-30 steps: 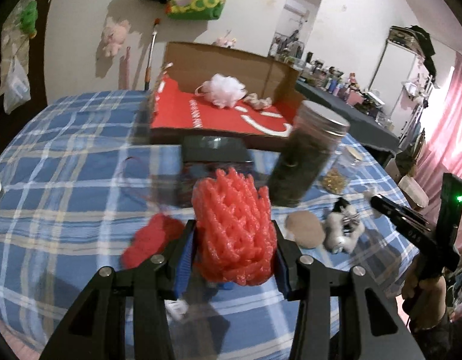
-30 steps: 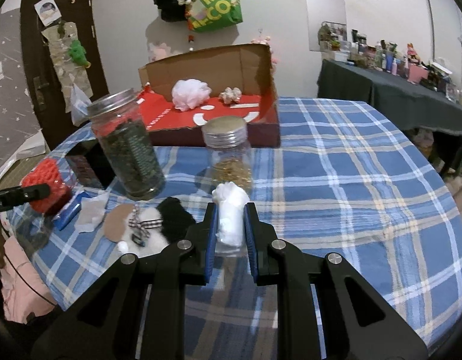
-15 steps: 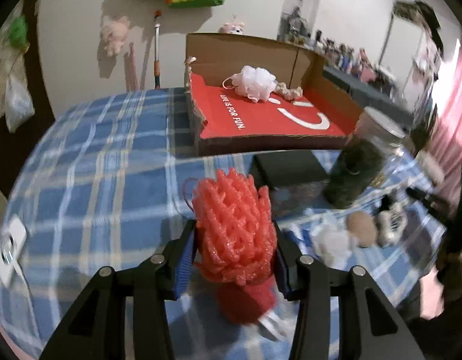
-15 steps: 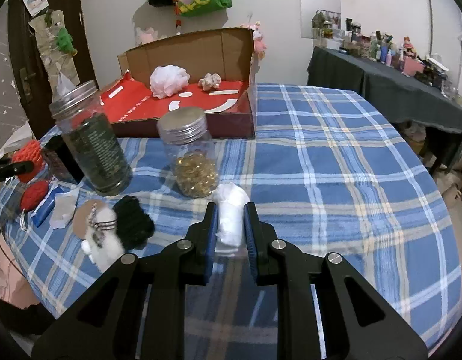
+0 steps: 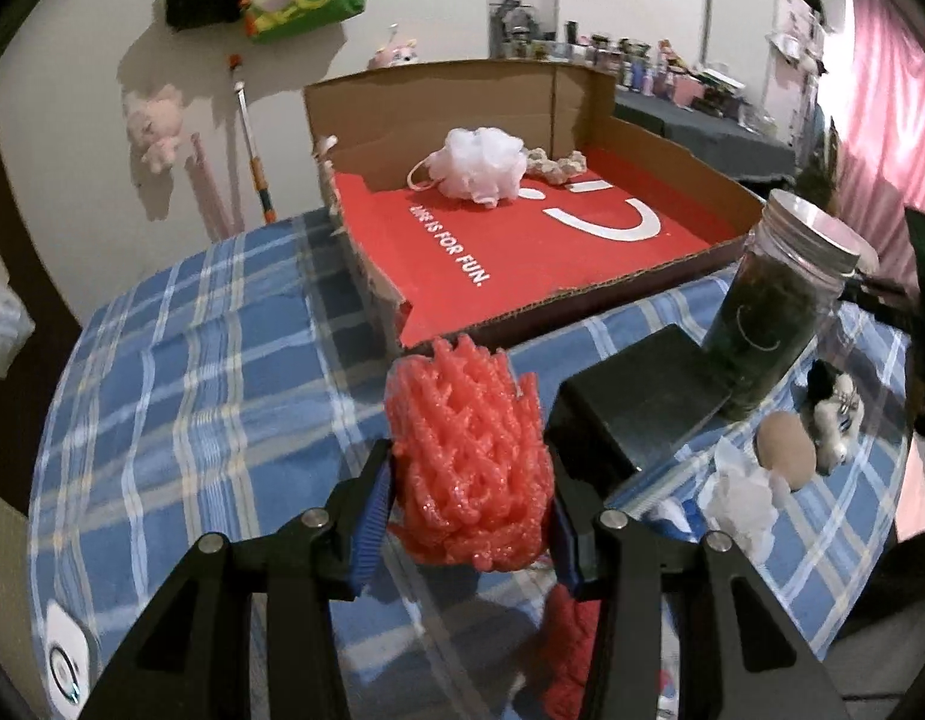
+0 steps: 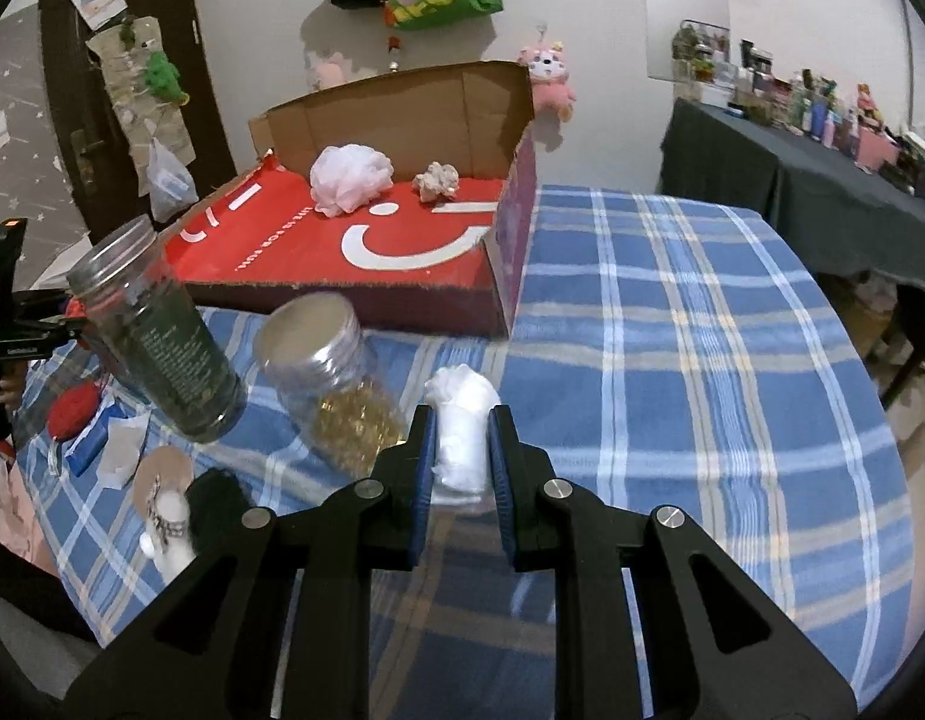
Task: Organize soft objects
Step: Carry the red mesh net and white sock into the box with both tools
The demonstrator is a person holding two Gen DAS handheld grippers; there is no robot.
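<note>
On the worktop: a blue plaid cloth [image 6: 672, 324] covers it, with an open cardboard box [image 5: 582, 102] with a red floor at the far side
Left tool [image 5: 468, 516]: clamped on a coral foam net [image 5: 468, 450], held above the cloth just short of the box's near edge
Right tool [image 6: 461, 453]: pinched nearly closed on a white soft wad [image 6: 462, 420], held over the cloth near the gold-filled jar [image 6: 330, 384]
Box contents: a white mesh pouf [image 5: 480, 162] and a beige lumpy piece [image 5: 558, 165] lie side by side near the back wall
Only in the left view: a black block [image 5: 636, 414] just beside the dark-filled jar [image 5: 774, 312]
Only in the right view: the gold-filled jar, a dark-draped side table [image 6: 810, 192] crowded with bottles, and the box's purple outer side
Both views: a red knitted piece [image 6: 72, 414], a tan round pad [image 5: 786, 450] and a black-and-white plush [image 6: 180, 510] lie on the cloth by the dark-filled jar
Left tool as seen from the right view: at the left edge, partly hidden behind the dark-filled jar
</note>
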